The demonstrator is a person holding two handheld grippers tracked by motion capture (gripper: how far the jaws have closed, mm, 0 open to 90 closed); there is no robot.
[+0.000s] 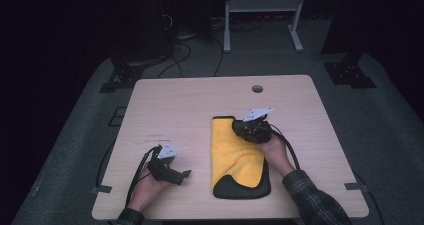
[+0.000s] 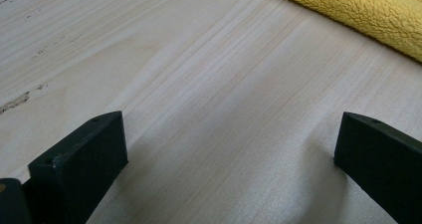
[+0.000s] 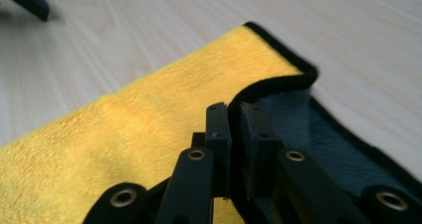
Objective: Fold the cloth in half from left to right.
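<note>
Right hand-held gripper (image 3: 235,115): jaws pinched on the cloth's black-piped edge, lifting a fold at the cloth's 1 o'clock corner.
Left hand-held gripper (image 2: 231,149): jaws spread wide, nothing between them, low over bare wood at the cloth's 8 o'clock.
Cloth (image 1: 235,152): fluffy yellow microfibre, long rectangle with rounded corners, dark grey underside, at the desk's centre-right.
Desk (image 1: 190,105): pale wood grain, round cable hole at 12 o'clock.
Right gripper view: grey underside under the raised edge.
</note>
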